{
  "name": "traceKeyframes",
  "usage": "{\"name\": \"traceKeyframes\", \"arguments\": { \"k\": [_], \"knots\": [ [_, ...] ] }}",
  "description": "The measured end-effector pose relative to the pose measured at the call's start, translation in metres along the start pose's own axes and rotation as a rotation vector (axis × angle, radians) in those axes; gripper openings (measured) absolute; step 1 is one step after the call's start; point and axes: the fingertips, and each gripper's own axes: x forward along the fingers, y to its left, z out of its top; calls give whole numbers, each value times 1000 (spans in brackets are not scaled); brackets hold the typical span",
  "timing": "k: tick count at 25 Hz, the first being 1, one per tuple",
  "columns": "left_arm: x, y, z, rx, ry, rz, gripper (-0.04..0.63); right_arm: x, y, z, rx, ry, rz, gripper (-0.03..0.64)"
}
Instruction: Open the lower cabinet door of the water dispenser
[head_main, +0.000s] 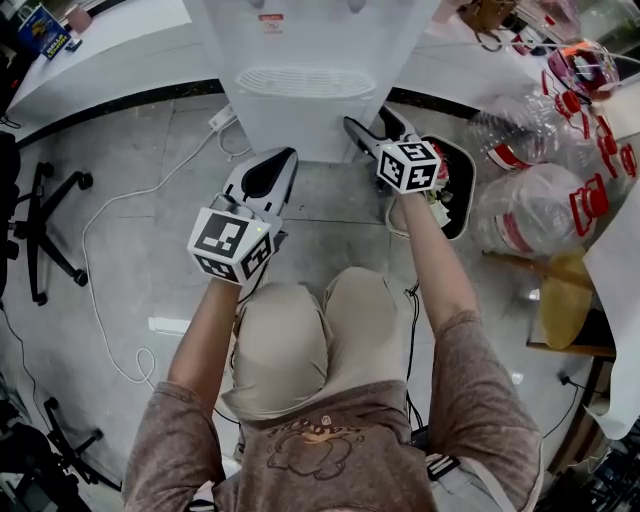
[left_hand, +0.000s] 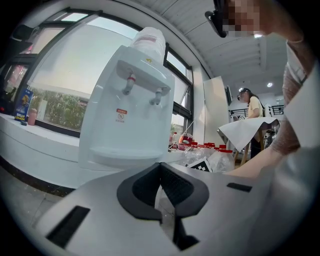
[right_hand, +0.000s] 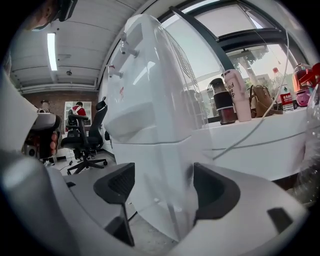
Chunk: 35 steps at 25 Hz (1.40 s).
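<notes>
The lower cabinet door (right_hand: 147, 172) of the water dispenser (head_main: 300, 60) is standing just ahead of the right gripper (head_main: 370, 130) and, as far as the pictures show, is lying flush with the white body, with no gap showing at its edge. So the opening itself is not yet begun; only the approach looks done.

The right gripper is hanging released, its two dark pads (right_hand: 117, 185) spread wide, and the right gripper view is showing the vertical front corner of the lower body sitting between them. Whether either pad is touching the plastic cannot be told. The drip tray (right_hand: 131, 117) is sitting above and slightly left of those jaws.

The left gripper (head_main: 280, 160) is resting clenched on nothing, its pads meeting with only a sliver between them; the dispenser is standing ahead of it and up to its left, apart from it.

What is left, judging from this: closing the right jaws on the door's edge or pull, then swinging the door outward toward the person.
</notes>
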Motion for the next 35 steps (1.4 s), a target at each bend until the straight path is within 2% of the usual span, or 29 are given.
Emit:
{"name": "traceKeyframes", "arguments": {
  "k": [6,14,35],
  "knots": [
    [4,9,-4,-2,8,0,12,8,-7,-4,-1,5,-11,345],
    [8,10,-3,-19,1,-6,12,6,-12,-5,-20,35,-31,287],
    [-13,-1,-11,-46,5,4,12,-13,6,-14,-12,31,-78,262]
  ]
}}
